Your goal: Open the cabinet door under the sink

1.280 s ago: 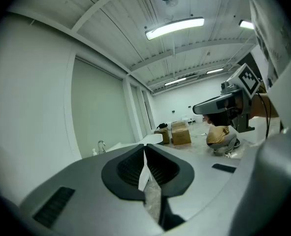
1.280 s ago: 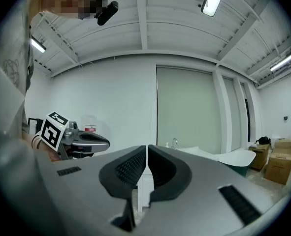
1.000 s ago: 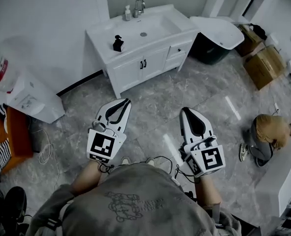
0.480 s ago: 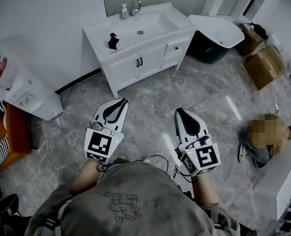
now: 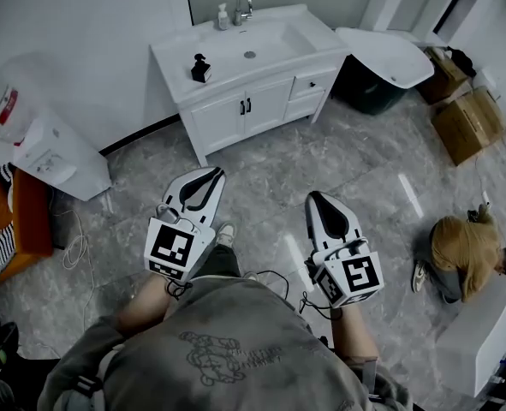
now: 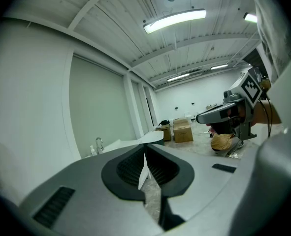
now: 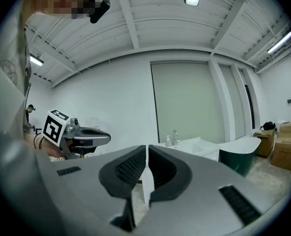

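Observation:
The white sink cabinet (image 5: pixel 251 101) stands against the far wall in the head view. Its two doors (image 5: pixel 235 114) under the basin are closed, with dark handles (image 5: pixel 245 106) at the middle seam. My left gripper (image 5: pixel 216 172) and right gripper (image 5: pixel 314 197) are held side by side over the grey floor. Both point toward the cabinet and are well short of it. Each is shut with nothing between its jaws. In the left gripper view the left gripper (image 6: pixel 144 154) half hides the sink top (image 6: pixel 116 144). The right gripper (image 7: pixel 147 149) view shows the basin and faucet (image 7: pixel 175 137) ahead.
A water dispenser (image 5: pixel 45 154) stands at the left wall, with cables (image 5: pixel 77 251) on the floor by it. A white tub over a dark base (image 5: pixel 381 62) sits right of the cabinet, cardboard boxes (image 5: pixel 467 122) beyond. A person (image 5: pixel 460 248) crouches at the right. A black bottle (image 5: pixel 201 67) stands on the counter.
Both grippers have drifted a little toward the cabinet and stay shut. One of my shoes now shows between them on the floor. The crouching person has shifted.

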A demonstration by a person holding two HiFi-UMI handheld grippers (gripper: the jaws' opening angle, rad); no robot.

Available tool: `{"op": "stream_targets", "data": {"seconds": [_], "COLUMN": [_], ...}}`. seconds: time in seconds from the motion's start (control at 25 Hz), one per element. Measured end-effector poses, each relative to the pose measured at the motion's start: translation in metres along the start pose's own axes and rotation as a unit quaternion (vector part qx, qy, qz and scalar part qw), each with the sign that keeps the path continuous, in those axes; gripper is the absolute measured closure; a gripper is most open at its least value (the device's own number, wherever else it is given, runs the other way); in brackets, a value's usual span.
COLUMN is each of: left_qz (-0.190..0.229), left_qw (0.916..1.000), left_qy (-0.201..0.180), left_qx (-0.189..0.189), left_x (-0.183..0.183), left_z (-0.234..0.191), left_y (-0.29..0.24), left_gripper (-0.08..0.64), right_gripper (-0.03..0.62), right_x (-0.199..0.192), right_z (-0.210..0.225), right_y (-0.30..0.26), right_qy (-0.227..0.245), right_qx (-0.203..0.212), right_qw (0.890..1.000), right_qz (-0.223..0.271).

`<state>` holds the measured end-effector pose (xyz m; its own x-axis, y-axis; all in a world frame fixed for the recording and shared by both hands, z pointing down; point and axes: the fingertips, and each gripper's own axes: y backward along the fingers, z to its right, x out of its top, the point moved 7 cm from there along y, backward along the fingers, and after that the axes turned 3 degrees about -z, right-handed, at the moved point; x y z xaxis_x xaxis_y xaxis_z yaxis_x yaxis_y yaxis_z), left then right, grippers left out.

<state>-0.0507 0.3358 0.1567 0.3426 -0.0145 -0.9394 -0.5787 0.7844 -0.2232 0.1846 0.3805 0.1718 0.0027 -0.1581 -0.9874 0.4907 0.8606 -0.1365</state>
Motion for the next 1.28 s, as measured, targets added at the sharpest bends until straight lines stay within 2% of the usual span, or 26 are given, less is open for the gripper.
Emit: {"op": "stream_targets", "data": {"seconds": [0.32,0.6,0.88,1.04,1.28], "left_qz": [-0.002,-0.002,-0.018,-0.022,-0.025], "left_qw": [1.0,0.9996,0.9992,0.9992,0.9989], "left_qy": [-0.002,0.018,0.025,0.023,0.022], "left_qx": [0.004,-0.021,-0.024,-0.026,-0.032], "left_x": [-0.012,-0.02,-0.029,-0.033,-0.036], "left_z": [-0.022,-0.042,-0.082,-0.11,-0.158], "left_y": [-0.038,-0.079,-0.137,-0.172,-0.226], "left_gripper": [0.531,0.531,0.531,0.531,0.531], "right_gripper": [0.557,0.557,0.557,0.557,0.557], "right_x": [-0.004,-0.004,0.008,0.012,0.022], "right_z": [0.02,0.043,0.078,0.098,0.13], "right_y": [-0.031,-0.071,-0.138,-0.181,-0.25], "right_qy": [-0.002,0.001,-0.008,0.005,0.005], "right_qx": [-0.009,-0.009,-0.003,0.001,0.005], "right_qw": [1.0,1.0,1.0,0.999,0.998], "right_qz": [-0.002,-0.013,-0.023,-0.049,-0.061]}}
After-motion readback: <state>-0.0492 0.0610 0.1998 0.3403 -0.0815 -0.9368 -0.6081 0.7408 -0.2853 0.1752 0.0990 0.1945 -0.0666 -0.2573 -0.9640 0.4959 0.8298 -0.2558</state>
